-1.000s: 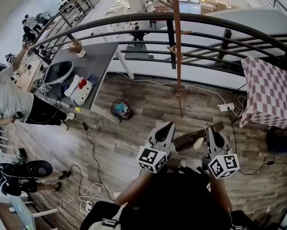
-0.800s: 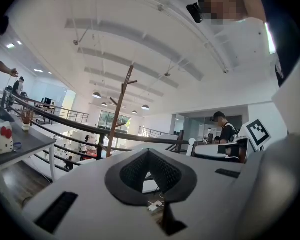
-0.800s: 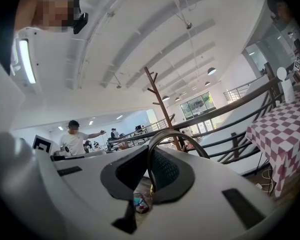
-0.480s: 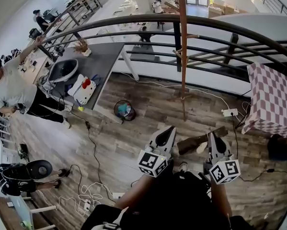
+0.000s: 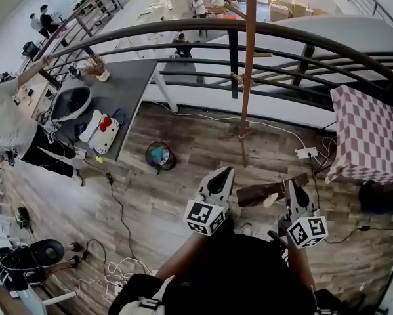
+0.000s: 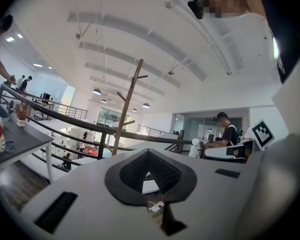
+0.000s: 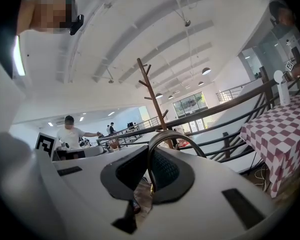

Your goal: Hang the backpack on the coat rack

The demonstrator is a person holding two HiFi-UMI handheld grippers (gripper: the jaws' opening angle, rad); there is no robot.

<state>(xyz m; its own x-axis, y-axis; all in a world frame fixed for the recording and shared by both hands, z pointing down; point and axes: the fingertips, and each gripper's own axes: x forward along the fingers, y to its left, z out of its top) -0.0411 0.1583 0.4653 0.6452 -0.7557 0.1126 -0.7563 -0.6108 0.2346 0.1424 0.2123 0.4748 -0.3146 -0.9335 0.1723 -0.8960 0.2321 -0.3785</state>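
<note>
The right gripper [image 5: 292, 188] has its fingers clamped on the backpack's [image 5: 255, 268] top loop [image 7: 170, 132]. The left gripper [image 5: 226, 173] has its fingers together, empty. The upright coat rack [image 5: 248, 64] stands well ahead of the backpack, between both grippers.

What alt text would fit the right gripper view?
The right gripper is shut on a strap that loops up from its jaws. Beyond stand a wooden coat rack, a curved railing and a checked table.

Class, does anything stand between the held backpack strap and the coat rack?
Nothing visible does. The right gripper clamps the backpack strap, and its view shows clear air up to the coat rack.
</note>
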